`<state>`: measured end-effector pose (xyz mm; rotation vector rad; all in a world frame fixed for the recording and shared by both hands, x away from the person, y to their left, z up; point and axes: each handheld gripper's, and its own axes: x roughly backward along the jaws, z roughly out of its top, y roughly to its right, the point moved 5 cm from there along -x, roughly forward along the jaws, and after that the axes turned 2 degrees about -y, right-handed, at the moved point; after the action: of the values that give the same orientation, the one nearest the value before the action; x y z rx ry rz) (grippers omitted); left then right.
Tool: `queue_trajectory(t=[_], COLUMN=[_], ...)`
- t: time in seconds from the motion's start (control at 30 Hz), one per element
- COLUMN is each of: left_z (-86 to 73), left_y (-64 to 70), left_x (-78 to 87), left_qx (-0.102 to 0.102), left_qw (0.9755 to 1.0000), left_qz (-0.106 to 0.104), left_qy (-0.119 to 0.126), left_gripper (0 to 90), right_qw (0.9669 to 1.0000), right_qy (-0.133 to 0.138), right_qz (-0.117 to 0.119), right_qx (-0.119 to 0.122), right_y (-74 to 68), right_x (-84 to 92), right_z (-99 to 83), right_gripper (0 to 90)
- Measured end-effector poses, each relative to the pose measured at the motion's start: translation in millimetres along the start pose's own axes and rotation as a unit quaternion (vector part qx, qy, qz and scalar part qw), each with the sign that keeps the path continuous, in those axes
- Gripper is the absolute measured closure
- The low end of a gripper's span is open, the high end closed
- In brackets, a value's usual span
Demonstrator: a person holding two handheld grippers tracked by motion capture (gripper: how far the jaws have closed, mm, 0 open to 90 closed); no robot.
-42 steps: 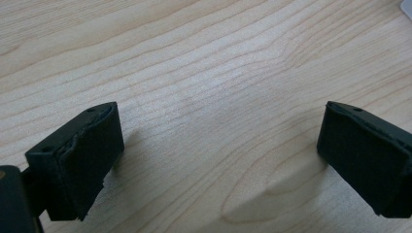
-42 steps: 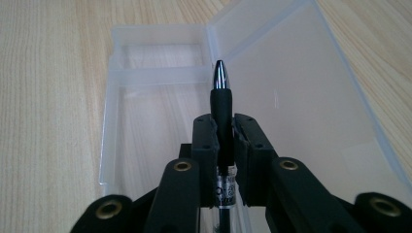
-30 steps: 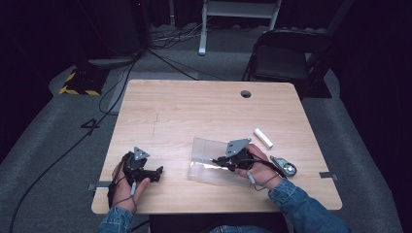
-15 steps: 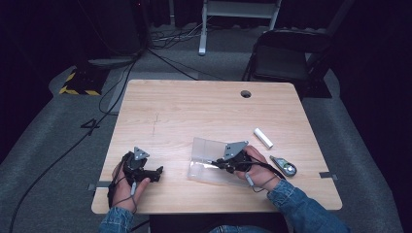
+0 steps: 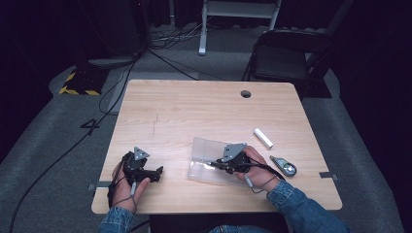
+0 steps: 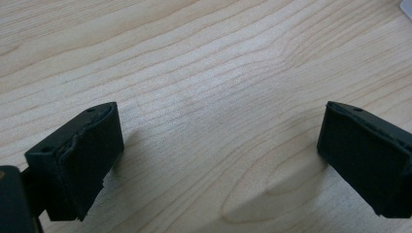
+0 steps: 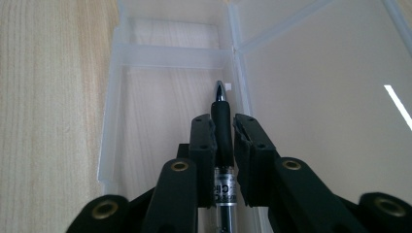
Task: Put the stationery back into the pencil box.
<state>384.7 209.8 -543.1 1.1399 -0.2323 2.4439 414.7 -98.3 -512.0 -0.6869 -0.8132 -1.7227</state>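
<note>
Clenching a pen (image 7: 222,127), the right tool (image 7: 223,133) aims it into the clear case (image 7: 171,52); lowering and letting go seems next. Left tool (image 6: 218,160) rests released on the surface (image 5: 194,111).

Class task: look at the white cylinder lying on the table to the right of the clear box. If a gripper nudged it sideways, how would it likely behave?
The cylinder is round and lies on its side on the table, so a push across its length would probably roll it. It looks small, likely light. Nothing touches it, so nothing would stop it early.
</note>
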Motion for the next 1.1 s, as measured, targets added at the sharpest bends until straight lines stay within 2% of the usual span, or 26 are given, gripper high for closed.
queue_trajectory(t=[0.2,0.4,0.67,0.87,0.93,1.03,1.1], left_z=[0.2,0.4,0.5,0.5,0.5,0.5,0.8], left_y=[0.1,-0.1,-0.4,-0.3,-0.4,-0.3,-0.3], left_x=[-0.1,-0.3,-0.3,-0.4,-0.3,-0.4,-1.1], left_qx=[-0.002,-0.003,-0.005,-0.005,-0.005,-0.005,-0.001], left_qw=[1.0000,1.0000,1.0000,1.0000,1.0000,1.0000,1.0000], left_qz=[-0.001,-0.001,0.000,0.000,0.000,0.000,0.001], left_qy=[-0.002,-0.004,-0.004,-0.004,-0.004,-0.004,-0.005], left_gripper=[2.8,2.4,2.2,2.2,2.2,2.0,1.5], right_qw=[0.9999,0.9985,0.9932,0.9902,0.9876,0.9866,0.9845], right_qy=[0.014,0.039,0.071,0.078,0.079,0.080,0.069], right_qz=[-0.002,-0.010,-0.036,-0.048,-0.051,-0.053,-0.062], right_qx=[-0.007,-0.038,-0.085,-0.106,-0.125,-0.132,-0.149], right_y=[1.6,6.8,17.7,21.7,23.2,24.4,28.9], right_x=[6.8,25.8,60.1,75.9,84.9,89.1,100.9], right_z=[1.8,5.1,4.1,1.0,-2.1,-4.1,-13.0], right_gripper=[74.3,62.3,53.0,48.2,45.8,44.6,41.5])
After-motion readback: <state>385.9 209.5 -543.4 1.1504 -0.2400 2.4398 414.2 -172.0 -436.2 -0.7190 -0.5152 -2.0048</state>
